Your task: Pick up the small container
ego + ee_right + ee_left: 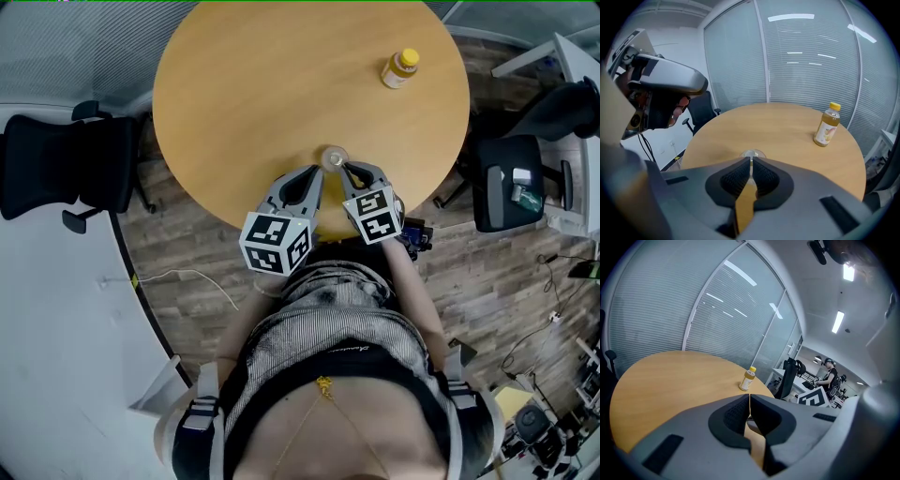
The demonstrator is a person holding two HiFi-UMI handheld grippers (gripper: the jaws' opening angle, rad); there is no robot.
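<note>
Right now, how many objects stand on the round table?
2. The yellow-capped bottle stands at the table's far right; the small clear container sits near the edge closest to the person. The left gripper and right gripper may hide more.

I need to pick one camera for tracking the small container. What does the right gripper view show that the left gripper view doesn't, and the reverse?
Only the right gripper view clearly shows the container, which sits on the table just past the tips of the shut right gripper. Only the left gripper view shows a marker cube and a distant person. Both show the round table, the yellow-capped bottle and the blinds. The left gripper is shut too.
</note>
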